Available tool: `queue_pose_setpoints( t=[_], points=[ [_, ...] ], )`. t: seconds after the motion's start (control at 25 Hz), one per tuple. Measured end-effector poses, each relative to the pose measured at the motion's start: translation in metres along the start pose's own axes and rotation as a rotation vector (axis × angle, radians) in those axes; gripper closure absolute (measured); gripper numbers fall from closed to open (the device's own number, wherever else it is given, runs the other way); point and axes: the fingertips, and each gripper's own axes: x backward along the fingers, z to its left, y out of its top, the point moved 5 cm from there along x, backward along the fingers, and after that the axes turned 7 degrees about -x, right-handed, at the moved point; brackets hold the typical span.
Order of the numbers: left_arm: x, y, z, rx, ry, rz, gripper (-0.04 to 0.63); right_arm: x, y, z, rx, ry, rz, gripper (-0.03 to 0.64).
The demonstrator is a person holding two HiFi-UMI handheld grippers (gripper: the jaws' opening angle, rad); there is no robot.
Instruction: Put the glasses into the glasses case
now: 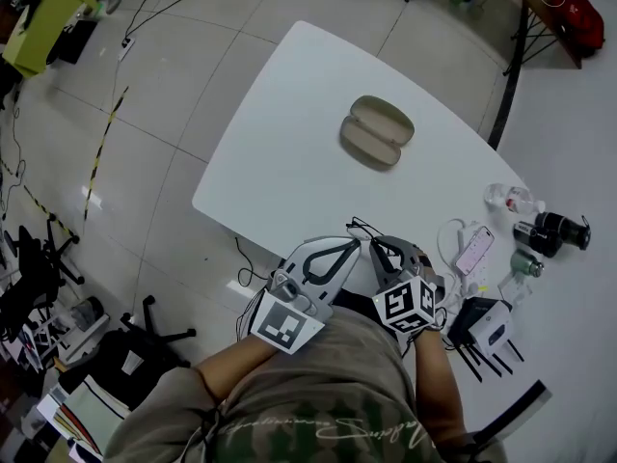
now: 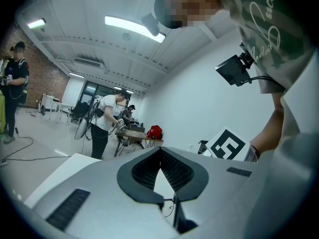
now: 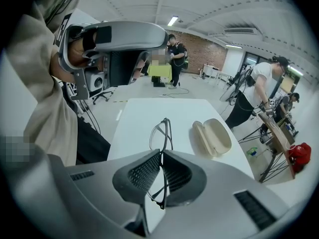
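Your right gripper [image 3: 161, 154] is clamped on the glasses [image 3: 161, 132], the frame pinched edge-on between the jaws and the lenses sticking out past the tips. Your left gripper [image 2: 159, 152] has its jaws closed, tips touching, close beside the right one. The case [image 1: 377, 131] lies open on the white table [image 1: 280, 162], well apart from both grippers.

The glasses [image 3: 160, 133] were framed in black; the glasses case [image 1: 377, 131] at twelve o'clock was coloured beige, the table [image 1: 280, 152] white. The left gripper [image 1: 353, 243] and right gripper [image 1: 376, 242] were finished grey, with black-and-white square markers.
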Motion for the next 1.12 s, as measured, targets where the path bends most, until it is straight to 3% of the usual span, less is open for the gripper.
queue_pose_setpoints(
  t=[0.32,0.8,1.0,1.12],
  points=[
    [-0.027,-0.002,0.017,-0.07,0.024,-0.014,0.589,-0.01,0.004,-0.012,-0.012,0.01,0.005,0.586],
    [-0.06,-0.017,0.032,-0.057,0.035,0.004,0.589,-0.022,0.002,-0.033,-0.044,0.023,0.025,0.586],
    [-0.078,-0.031,0.026,-0.127,0.01,0.011,0.589,-0.03,0.002,-0.039,-0.036,0.046,0.025,0.586],
    [-0.081,-0.035,0.022,-0.131,0.017,0.021,0.589,-0.03,0.001,-0.042,-0.022,0.056,0.027,0.586]
  ],
)
